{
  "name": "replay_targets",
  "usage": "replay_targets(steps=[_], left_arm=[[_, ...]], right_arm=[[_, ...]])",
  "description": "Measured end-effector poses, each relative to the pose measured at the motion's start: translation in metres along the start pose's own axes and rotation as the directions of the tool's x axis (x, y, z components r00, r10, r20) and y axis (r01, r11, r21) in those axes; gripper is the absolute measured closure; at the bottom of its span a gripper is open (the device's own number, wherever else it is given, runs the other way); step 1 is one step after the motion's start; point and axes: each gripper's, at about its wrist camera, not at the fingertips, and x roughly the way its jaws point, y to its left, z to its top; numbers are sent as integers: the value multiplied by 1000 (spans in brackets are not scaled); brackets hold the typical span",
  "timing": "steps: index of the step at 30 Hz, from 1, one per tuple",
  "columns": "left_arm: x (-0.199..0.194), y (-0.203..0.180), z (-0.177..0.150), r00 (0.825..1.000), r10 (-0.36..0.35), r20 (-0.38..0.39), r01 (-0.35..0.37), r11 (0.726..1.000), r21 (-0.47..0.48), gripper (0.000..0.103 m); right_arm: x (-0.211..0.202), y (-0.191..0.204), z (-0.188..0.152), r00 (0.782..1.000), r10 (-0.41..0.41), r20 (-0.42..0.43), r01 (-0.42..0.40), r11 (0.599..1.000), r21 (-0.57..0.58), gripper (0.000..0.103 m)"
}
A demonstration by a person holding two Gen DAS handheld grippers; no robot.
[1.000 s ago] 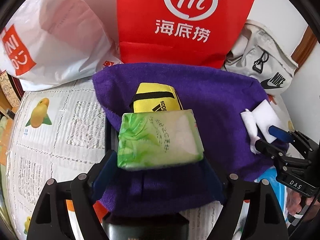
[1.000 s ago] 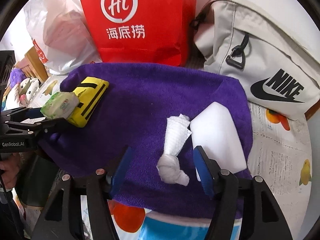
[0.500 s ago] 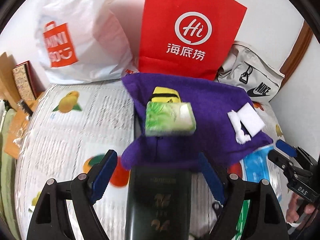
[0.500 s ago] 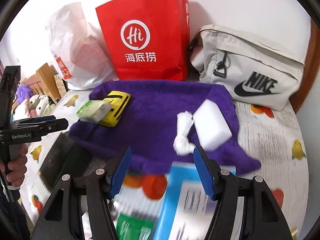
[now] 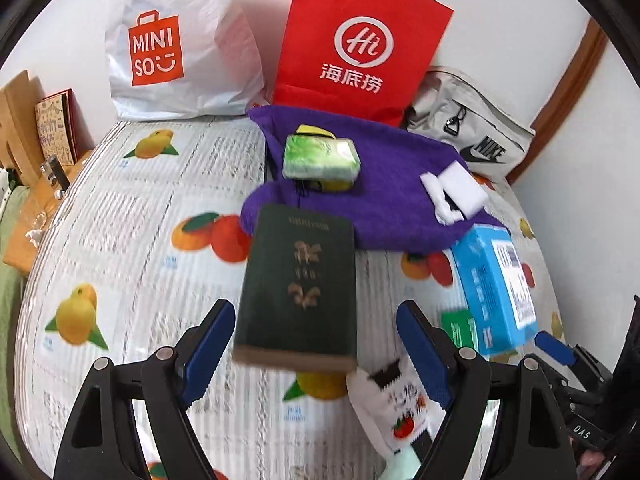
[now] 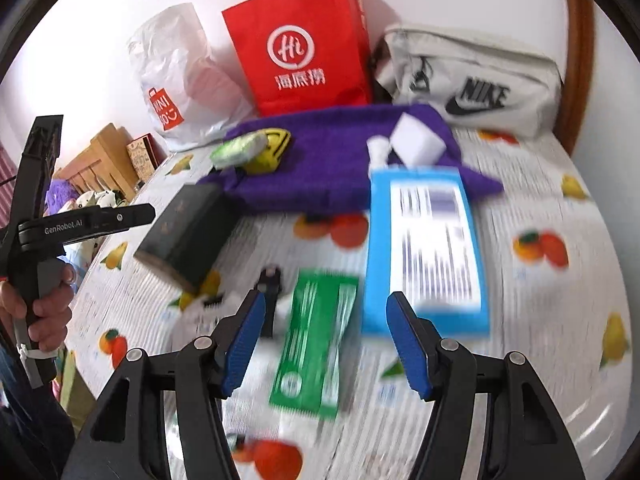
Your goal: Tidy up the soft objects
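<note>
Both the left gripper [image 5: 310, 350] and right gripper [image 6: 326, 338] gape empty over the fruit-print bench [image 5: 132, 216], fuzzy purple towel [image 5: 392, 184] behind holding what's probably a crinkly tissue pack [image 5: 320, 158].

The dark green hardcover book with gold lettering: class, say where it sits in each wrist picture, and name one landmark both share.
Left wrist view: dark green hardcover book, centre, just below the purple towel.
Right wrist view: the book, left of centre, below the towel's left end.
Shared landmark: red paper bag behind the towel.
</note>
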Motion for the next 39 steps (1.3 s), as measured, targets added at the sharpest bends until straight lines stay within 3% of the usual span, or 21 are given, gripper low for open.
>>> replay_targets(steps=[9,21,23,24,31,39], left_arm=[[2,0,-40,999,42,-23,-41,998,43,21],[5,23,-61,998,46,-39,-44,998,34,21],[6,26,-62,998,46,-45,-44,999,32,21],[7,28,-63,998,46,-48,-45,999,28,21],[5,26,-68,998,36,-48,-35,999,28,21],[2,-3,-79,998,19,-52,-15,996,83,21]], right_arm=[[29,11,-33,998,-34,-52,34,999,3,40],[72,16,-30,991,-106,-87,107,994,8,40],[75,18,-30,990,-114,-77,114,993,-5,51],[76,19,-30,989,-122,-80,121,993,-13,62],[52,21,-32,995,-86,-42,85,996,-17,66],[16,20,-49,999,-49,7,50,998,-36,66]])
